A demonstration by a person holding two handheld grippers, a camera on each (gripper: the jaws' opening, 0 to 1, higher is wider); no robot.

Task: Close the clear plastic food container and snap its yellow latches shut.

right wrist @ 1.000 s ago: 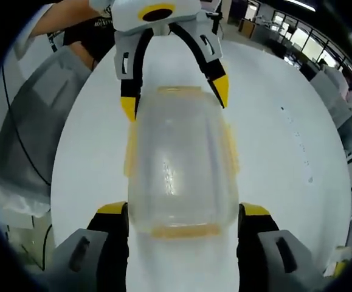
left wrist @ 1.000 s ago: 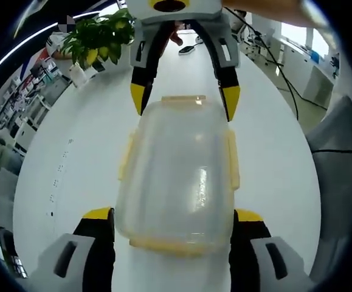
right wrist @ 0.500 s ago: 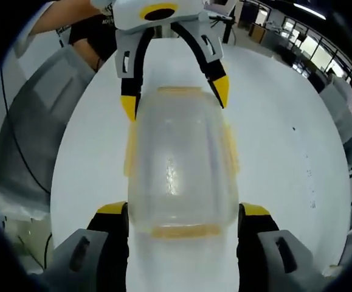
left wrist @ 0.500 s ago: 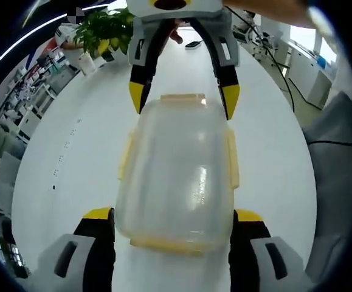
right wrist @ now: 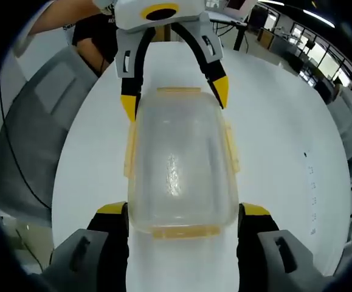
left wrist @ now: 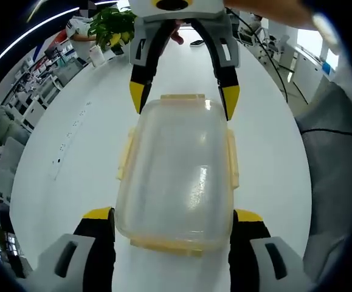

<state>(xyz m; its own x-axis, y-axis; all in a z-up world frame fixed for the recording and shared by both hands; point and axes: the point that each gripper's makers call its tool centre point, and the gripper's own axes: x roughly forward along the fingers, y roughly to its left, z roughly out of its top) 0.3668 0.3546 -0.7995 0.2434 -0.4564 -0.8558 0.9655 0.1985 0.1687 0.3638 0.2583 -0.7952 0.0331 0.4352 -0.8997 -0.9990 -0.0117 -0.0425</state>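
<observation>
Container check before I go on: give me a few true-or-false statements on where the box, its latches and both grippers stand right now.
1. The clear container sits on a white table. True.
2. The left gripper has its jaws shut tight with nothing between them. False: the jaws stand apart, one on each side of the container's near end.
3. The right gripper straddles the container's far end in the left gripper view. True.
4. The latches are red. False: they are yellow.
5. A potted plant stands at the far end of the table. True.
</observation>
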